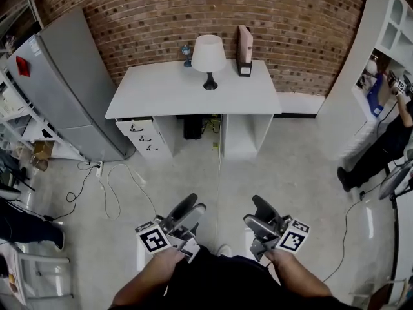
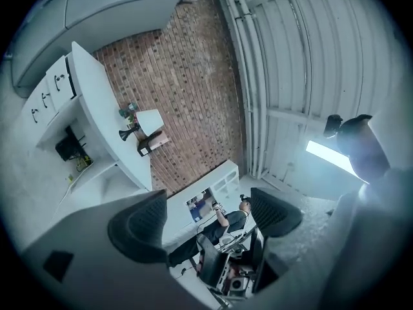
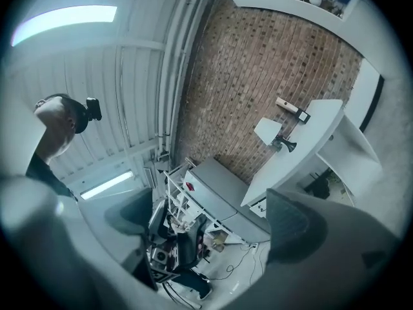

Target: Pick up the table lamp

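The table lamp [image 1: 209,59], with a white shade and a black stem and base, stands upright at the back middle of the white desk [image 1: 161,92]. It shows small in the left gripper view [image 2: 143,125] and in the right gripper view [image 3: 273,134]. My left gripper [image 1: 191,209] and right gripper [image 1: 257,212] hang low over the floor, far in front of the desk. Both stand open with nothing between their jaws. Each gripper view is rolled on its side.
A pink upright file box [image 1: 244,49] and a small blue item [image 1: 186,54] flank the lamp. A grey fridge [image 1: 64,89] stands left of the desk, white shelving [image 1: 387,37] to the right. Cables [image 1: 106,186] lie on the floor. A person [image 1: 381,154] sits at the right.
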### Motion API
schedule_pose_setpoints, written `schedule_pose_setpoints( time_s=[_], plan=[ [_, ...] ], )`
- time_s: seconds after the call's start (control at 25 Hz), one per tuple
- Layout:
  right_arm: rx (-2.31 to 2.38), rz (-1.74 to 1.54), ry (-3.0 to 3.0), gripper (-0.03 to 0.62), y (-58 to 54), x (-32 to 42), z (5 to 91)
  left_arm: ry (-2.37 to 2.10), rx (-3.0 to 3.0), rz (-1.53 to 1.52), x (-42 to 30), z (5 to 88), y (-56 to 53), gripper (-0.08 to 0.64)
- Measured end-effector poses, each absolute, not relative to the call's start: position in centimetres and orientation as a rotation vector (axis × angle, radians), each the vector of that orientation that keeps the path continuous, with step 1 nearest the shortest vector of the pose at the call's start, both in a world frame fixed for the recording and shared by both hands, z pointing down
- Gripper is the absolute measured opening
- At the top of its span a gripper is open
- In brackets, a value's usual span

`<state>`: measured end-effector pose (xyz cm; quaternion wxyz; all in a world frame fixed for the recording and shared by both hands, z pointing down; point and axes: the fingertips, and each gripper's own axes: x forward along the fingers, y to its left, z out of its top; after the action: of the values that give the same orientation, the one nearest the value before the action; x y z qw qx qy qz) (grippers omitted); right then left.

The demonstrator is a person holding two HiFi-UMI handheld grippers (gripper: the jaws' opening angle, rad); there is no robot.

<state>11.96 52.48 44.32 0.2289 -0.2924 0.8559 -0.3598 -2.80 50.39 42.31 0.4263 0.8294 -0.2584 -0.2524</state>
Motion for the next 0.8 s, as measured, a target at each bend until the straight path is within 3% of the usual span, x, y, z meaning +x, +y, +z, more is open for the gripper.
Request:
schedule_pose_setpoints(
  time_s=[0.44, 0.8],
  plan=[
    [-0.751, -1.042, 2.329, 0.528, 49.6, 11.2, 45.6, -0.705, 2.007, -0.581, -2.9, 45.1, 47.4, 0.406],
    [-0.802, -1.059, 2.328, 0.515, 41.0, 11.1, 47.4, -0.681, 2.048, -0.526, -2.2, 46.5, 38.4, 0.405]
  ],
)
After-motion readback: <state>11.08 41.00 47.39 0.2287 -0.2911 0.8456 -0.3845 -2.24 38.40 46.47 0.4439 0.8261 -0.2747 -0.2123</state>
